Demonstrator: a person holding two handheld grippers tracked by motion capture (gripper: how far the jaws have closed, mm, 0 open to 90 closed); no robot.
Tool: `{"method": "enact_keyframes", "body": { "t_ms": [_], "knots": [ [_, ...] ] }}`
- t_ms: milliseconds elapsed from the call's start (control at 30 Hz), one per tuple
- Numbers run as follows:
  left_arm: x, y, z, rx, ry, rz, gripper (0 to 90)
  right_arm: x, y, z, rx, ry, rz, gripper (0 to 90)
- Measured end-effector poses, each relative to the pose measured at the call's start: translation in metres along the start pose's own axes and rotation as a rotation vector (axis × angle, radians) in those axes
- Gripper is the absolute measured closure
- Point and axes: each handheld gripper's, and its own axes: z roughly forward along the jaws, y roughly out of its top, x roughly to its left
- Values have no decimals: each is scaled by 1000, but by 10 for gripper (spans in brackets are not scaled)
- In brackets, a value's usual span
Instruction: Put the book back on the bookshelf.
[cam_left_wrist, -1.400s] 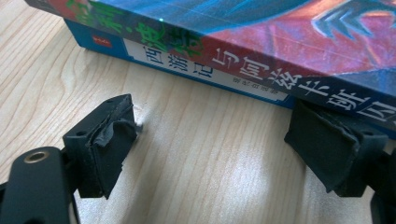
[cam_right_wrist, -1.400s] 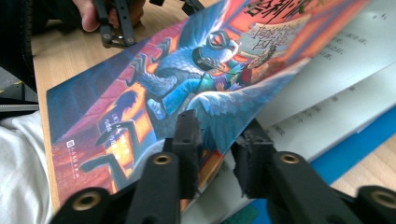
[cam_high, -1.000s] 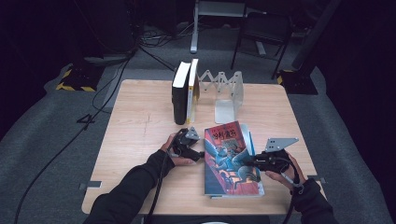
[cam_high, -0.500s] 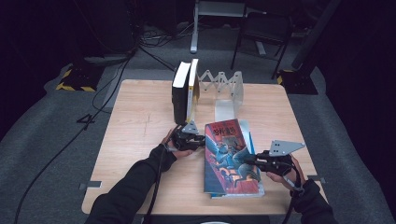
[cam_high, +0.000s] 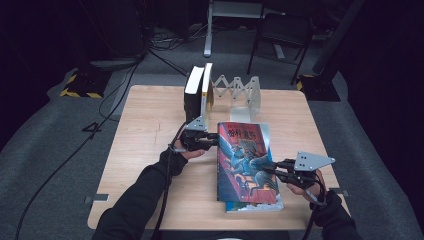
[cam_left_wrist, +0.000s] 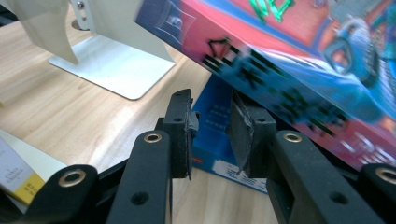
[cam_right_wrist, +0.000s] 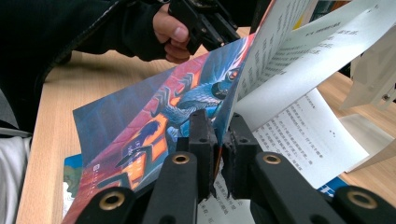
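Red-covered paperback (cam_high: 245, 162) now lifts at its spine: left gripper (cam_high: 212, 139) has just clamped there, right gripper (cam_high: 269, 167) pinches the cover, bookstand (cam_high: 240, 95) placement next.

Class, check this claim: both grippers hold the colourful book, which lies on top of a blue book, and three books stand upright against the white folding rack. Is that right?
Not quite. The high view shows two books standing upright against the white folding rack, not three. The rest holds: the left gripper and the right gripper hold the colourful book, which lies over a blue book.
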Motion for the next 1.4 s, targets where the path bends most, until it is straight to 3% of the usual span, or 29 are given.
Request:
{"method": "enact_keyframes", "body": {
  "t_ms": [133,233,367,467,600,700,767,900,1067,1267,1400],
  "knots": [
    [-3,4,-2,-10,-1,19,715,-2,-1,-2,-2,8,17,794],
    [-5,7,-5,-32,-24,26,737,-4,-2,-4,-10,28,30,729],
    [-11,12,-7,-46,-25,62,747,-4,3,0,29,38,29,643],
    [-11,13,-8,-59,-52,60,746,-11,3,3,28,66,98,550],
    [-13,16,-11,-73,-54,75,748,-15,3,12,82,37,126,547],
    [-13,16,-12,-70,-47,79,748,-18,0,18,123,-17,146,686],
    [-13,16,-13,-66,-49,80,747,-18,-4,17,103,-27,147,772],
    [-11,16,-16,-63,-23,72,726,-12,-6,12,55,-36,126,850],
    [-8,17,-16,-65,-14,47,709,-5,-2,2,-18,-102,61,879],
    [-3,17,-6,-80,-5,9,690,-1,-1,1,-42,-113,35,879],
    [-6,20,-4,-72,7,22,680,1,-1,0,-40,-125,15,877]
  ]
}}
